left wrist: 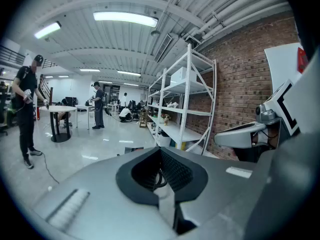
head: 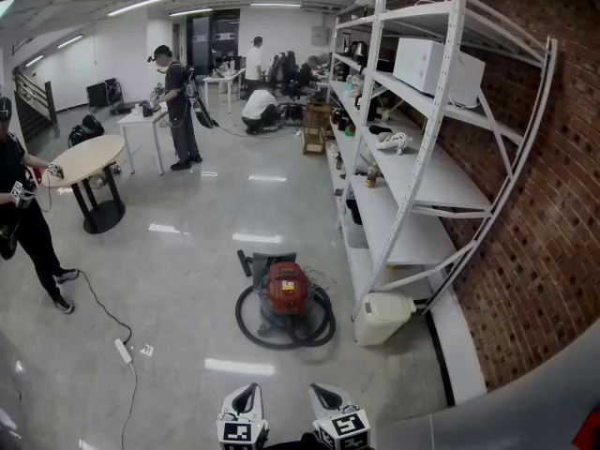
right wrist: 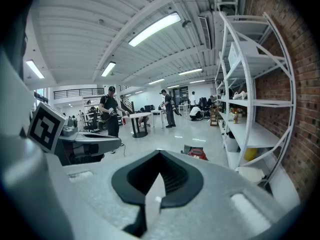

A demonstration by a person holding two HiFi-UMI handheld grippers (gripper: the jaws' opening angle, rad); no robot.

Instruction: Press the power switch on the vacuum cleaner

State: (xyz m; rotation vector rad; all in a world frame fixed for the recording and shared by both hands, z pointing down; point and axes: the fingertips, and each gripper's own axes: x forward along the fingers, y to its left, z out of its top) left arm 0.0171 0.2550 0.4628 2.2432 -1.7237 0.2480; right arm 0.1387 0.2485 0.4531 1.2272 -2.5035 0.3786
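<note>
The floor (head: 187, 251) is polished and glossy, mirroring the ceiling lights in pale streaks. The vacuum cleaner (head: 286, 289) has a shiny red plastic body, ringed by a matt black ribbed hose (head: 281, 339). The shelving rack (head: 412, 172) is white-painted metal, smooth on the shelves and perforated along the uprights. The wall (head: 534, 232) is rough, matt red-brown brick. A cream bin (head: 384, 315) looks like smooth plastic. The round table (head: 86, 160) has a pale wood-look top on a black base. The left gripper (left wrist: 160, 153) and right gripper (right wrist: 160, 155) wear matt grey plastic shells, faintly grainy, with black ribbed lining inside the jaws.
</note>
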